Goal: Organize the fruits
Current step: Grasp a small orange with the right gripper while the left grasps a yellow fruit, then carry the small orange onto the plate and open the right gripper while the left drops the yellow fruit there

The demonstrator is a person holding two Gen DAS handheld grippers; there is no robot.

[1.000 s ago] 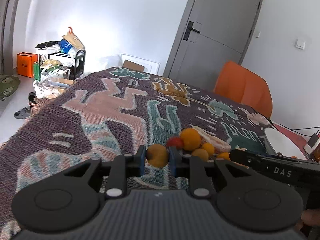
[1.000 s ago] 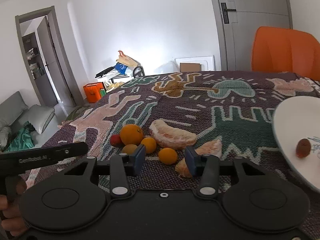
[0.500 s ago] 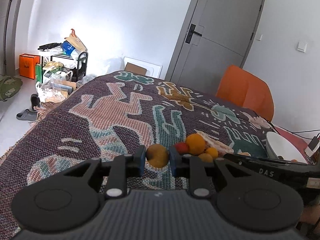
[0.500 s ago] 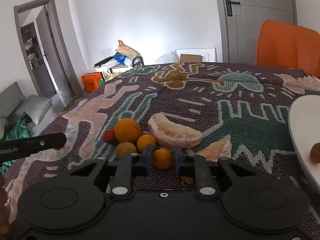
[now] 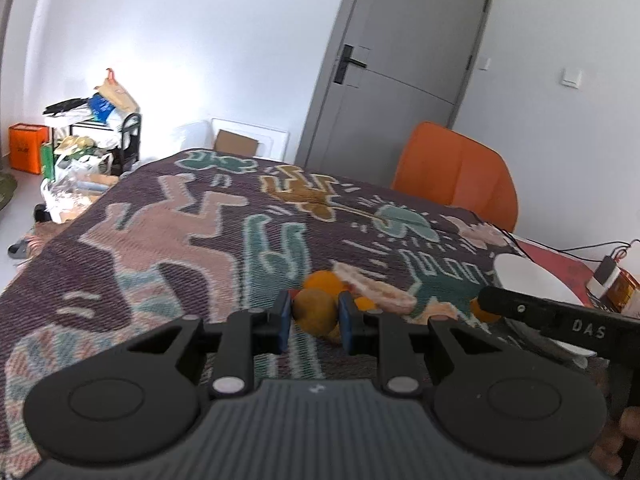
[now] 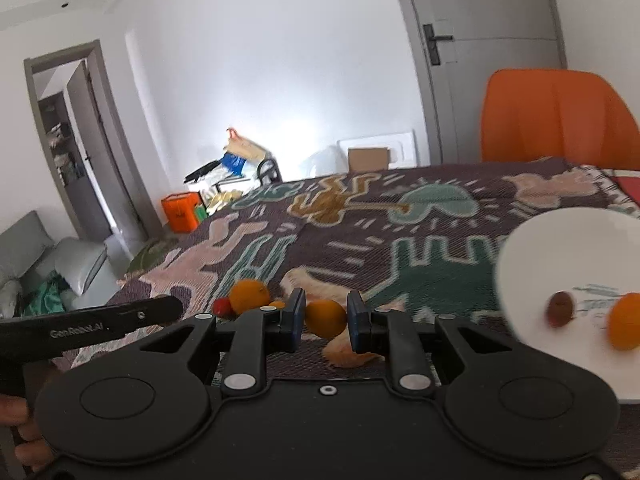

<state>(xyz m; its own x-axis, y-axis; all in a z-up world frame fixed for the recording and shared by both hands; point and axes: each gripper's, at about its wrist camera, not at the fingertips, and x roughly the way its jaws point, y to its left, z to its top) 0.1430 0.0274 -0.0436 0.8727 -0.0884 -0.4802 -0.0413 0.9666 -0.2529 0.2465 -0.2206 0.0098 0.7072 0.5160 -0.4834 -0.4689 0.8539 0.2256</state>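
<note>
Fruit sits in both tools at this moment. The left gripper (image 5: 312, 317) is clamped on a brownish-yellow fruit (image 5: 314, 312), its blue pads pressing the two sides, held above the patterned cloth (image 5: 172, 232). The right gripper (image 6: 323, 321) is closed on a small orange (image 6: 325, 317), gripped across its widest part.

On the cloth lie a bigger orange (image 6: 249, 295), a red fruit (image 6: 222, 306) and pale peeled segments (image 6: 320, 286). The white plate (image 6: 560, 240) to the right holds a dark brown fruit (image 6: 561, 309) and another orange (image 6: 625, 326).

Both held fruits look light, round and fairly firm, with smooth skin that could roll or slip from flat pads; holding across the middle with modest pressure seems best, since squeezing may bruise them. The peeled segments look soft and fragile, calling for a gentler hold near the thick centre.
</note>
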